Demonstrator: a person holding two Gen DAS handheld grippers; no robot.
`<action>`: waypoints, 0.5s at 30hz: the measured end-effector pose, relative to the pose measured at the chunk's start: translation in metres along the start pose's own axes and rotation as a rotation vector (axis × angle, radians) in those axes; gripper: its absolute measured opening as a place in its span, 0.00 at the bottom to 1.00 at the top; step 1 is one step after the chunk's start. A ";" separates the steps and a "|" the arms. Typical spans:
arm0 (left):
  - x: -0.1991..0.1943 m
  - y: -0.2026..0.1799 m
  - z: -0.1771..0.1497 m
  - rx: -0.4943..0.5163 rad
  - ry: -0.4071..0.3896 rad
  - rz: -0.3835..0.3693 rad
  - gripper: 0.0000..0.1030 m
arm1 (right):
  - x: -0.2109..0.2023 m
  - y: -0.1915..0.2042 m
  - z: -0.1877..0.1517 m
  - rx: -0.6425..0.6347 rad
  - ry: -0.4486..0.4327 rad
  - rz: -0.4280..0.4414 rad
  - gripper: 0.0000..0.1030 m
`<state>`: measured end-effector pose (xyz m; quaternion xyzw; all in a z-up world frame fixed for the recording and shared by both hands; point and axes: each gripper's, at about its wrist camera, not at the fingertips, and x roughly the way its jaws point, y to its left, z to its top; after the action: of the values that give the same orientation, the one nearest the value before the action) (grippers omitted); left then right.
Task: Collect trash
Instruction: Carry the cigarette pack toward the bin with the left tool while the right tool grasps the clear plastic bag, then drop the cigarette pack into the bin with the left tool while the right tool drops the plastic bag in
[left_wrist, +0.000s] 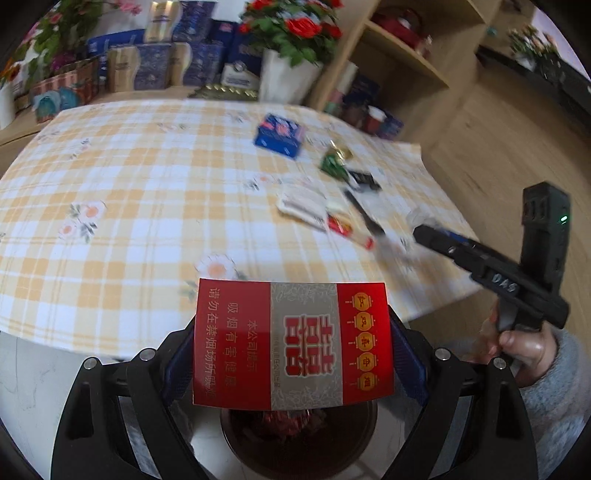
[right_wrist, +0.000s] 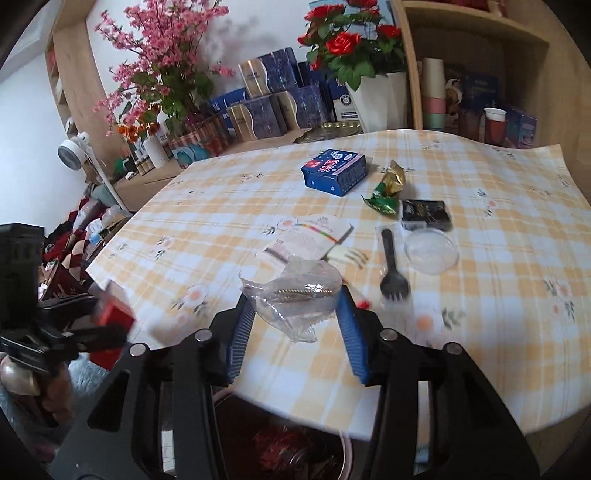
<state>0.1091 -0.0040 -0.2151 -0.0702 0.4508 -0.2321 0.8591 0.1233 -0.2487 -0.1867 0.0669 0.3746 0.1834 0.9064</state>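
Observation:
My left gripper (left_wrist: 291, 343) is shut on a red and silver cigarette pack (left_wrist: 291, 343), gripped across its width by both blue pads. It hangs just off the table edge, over a dark bin (left_wrist: 364, 432) with red scraps inside. My right gripper (right_wrist: 295, 306) is shut on a crumpled clear plastic wrapper (right_wrist: 291, 295), lifted slightly above the checked tablecloth (right_wrist: 480, 332) near its front edge. In the left wrist view the right gripper (left_wrist: 424, 230) comes in from the right with the wrapper at its tip. In the right wrist view the left gripper (right_wrist: 99, 325) shows blurred at the left, with the red pack.
On the cloth lie a blue box (right_wrist: 334, 171), a green and gold wrapper (right_wrist: 386, 188), a black packet (right_wrist: 424, 214), a clear lid (right_wrist: 430, 251), a black spork (right_wrist: 393, 269) and white packets (right_wrist: 310, 240). Flower pots, boxes and shelves stand behind the table.

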 end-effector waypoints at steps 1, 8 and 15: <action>0.002 -0.003 -0.004 0.004 0.014 -0.011 0.84 | -0.008 0.001 -0.006 0.011 -0.005 0.003 0.45; 0.030 -0.023 -0.032 0.062 0.156 -0.040 0.84 | -0.041 0.002 -0.039 0.036 -0.003 -0.001 0.45; 0.068 -0.030 -0.046 0.057 0.276 -0.068 0.84 | -0.056 -0.010 -0.050 0.078 -0.013 -0.008 0.45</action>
<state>0.0943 -0.0576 -0.2825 -0.0282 0.5554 -0.2812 0.7821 0.0549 -0.2805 -0.1882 0.1018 0.3757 0.1647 0.9063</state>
